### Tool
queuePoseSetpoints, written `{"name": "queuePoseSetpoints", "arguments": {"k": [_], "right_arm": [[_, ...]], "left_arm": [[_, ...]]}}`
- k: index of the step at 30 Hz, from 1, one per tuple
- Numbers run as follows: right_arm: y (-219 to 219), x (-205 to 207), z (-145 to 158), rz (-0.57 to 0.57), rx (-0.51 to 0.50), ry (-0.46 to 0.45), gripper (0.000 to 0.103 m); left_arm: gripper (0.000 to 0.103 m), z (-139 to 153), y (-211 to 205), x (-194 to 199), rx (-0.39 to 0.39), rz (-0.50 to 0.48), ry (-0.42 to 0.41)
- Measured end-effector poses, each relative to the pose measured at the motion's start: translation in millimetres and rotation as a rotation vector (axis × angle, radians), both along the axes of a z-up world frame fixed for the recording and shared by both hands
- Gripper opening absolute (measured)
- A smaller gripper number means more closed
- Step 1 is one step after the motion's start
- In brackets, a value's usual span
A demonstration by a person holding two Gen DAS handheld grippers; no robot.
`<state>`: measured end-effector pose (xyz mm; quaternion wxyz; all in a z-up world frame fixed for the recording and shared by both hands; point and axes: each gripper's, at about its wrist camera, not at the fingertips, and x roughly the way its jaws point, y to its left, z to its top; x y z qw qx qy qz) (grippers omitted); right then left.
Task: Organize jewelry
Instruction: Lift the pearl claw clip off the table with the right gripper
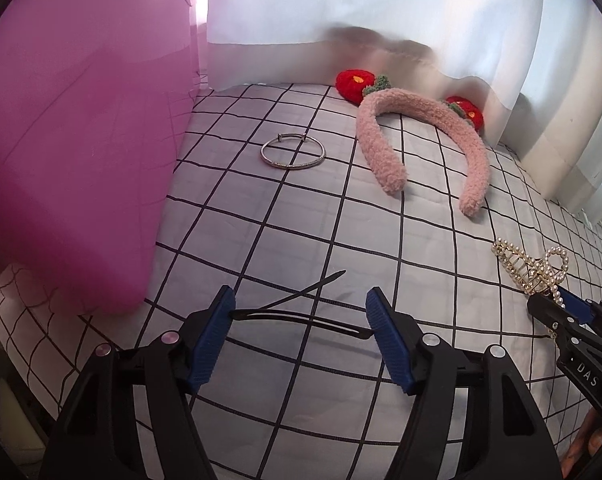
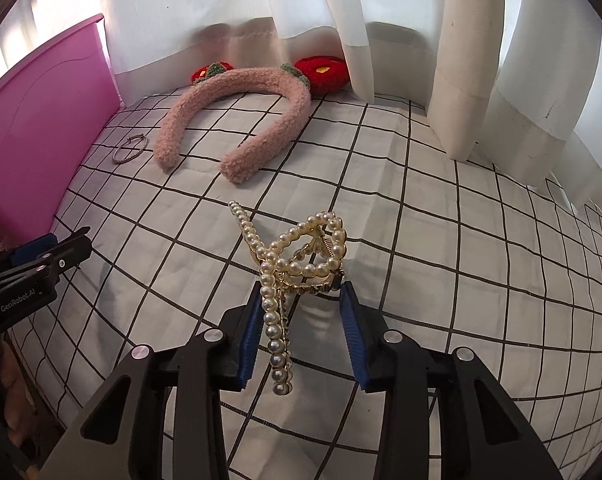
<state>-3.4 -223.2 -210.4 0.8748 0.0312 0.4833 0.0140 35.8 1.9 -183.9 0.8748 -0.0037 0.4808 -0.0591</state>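
My right gripper [image 2: 301, 292] is shut on a gold pearl hair claw [image 2: 297, 258] and holds it just above the checked cloth; the claw also shows in the left wrist view [image 1: 531, 266]. My left gripper [image 1: 301, 306] holds a thin black hair clip [image 1: 301, 320] between its blue pads, the clip spanning the wide gap. A silver bangle [image 1: 293, 152] lies flat ahead of the left gripper, also seen in the right wrist view [image 2: 130, 149]. A pink fuzzy headband [image 2: 237, 120] with red knitted flowers [image 2: 321, 70] lies at the back by the curtain.
A pink plastic box [image 1: 73, 140] stands close on the left, also visible in the right wrist view [image 2: 37, 128]. White curtains [image 2: 481, 60] hang along the back and right. The checked cloth [image 2: 441, 240] covers the surface.
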Motion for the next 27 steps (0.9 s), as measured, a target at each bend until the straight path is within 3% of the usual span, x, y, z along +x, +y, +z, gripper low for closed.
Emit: {"name": "queuePoseSetpoints", "arguments": {"k": [7,8,9,13,17,27], "right_arm": [[-6.0,-7.7,13.4,0.001,0.02,-0.03,0.035],[-7.0,-8.9,16.2,0.003,0.026,-0.034,0.022],[-7.1,-9.8,18.5,0.006,0.031,-0.033,0.017],[-10.2,-11.0,23.4,0.009,0.028,-0.031,0.015],[-19.8,-6.1,26.1,0.006,0.118,-0.037,0.008],[-27.9,-10.5,45.5,0.013,0.154,-0.071,0.007]], "left_arm": [[0.066,20.4,-1.0,-5.6,-0.025,-0.01,-0.025],[0.066,23.6,-1.7,-6.8,-0.028,-0.014,-0.03],[0.066,27.0,-2.8,-7.4,-0.03,-0.019,-0.036],[0.066,36.5,-8.4,-10.5,-0.027,-0.039,-0.052],[0.066,46.1,-11.0,-13.0,-0.036,-0.047,-0.064],[0.066,71.6,-16.5,-16.3,-0.047,-0.068,-0.103]]}}
